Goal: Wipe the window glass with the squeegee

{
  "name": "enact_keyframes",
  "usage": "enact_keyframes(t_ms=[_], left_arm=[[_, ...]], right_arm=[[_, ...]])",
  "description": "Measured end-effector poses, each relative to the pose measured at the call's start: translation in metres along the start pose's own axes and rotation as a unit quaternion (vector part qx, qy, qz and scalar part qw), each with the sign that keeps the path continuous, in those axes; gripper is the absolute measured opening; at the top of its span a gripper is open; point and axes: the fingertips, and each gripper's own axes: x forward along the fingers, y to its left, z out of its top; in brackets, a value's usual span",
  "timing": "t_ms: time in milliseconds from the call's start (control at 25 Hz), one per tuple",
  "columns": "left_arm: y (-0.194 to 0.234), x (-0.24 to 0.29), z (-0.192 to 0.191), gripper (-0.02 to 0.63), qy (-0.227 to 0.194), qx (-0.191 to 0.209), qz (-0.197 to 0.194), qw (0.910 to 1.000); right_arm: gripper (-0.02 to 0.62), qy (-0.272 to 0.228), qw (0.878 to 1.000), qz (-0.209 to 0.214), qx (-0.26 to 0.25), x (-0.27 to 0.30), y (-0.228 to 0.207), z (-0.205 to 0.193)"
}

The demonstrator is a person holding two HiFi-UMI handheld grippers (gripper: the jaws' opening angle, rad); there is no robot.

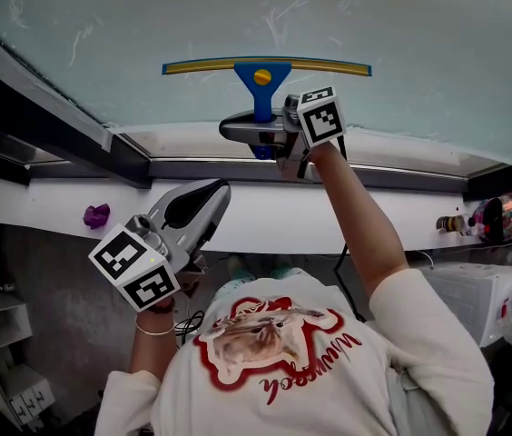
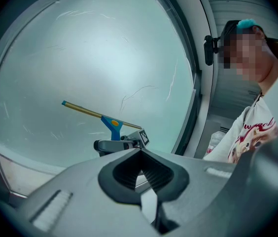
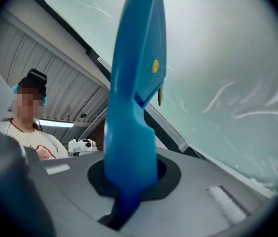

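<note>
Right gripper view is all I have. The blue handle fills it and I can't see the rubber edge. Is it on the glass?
Observer: Looks so. In the head view, the squeegee blade spans left to right against the window glass, with the right tool clamped on its handle.
Operator: Left tool?
Observer: The left tool is down by the white ledge, shut, with nothing in it.
Operator: Anything on that ledge?
Observer: A small purple lump near its left end.
</note>
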Motion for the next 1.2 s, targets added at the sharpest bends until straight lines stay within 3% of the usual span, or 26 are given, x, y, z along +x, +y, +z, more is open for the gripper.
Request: enact_keyframes(t_ms=[1200], left_arm=[[0.003,-0.004,-0.005,0.001,-0.005,-0.008,0.019,0.9998]], right_arm=[[0.044,-0.002,0.999,0.014,0.039,-0.004,-0.021,-0.032]])
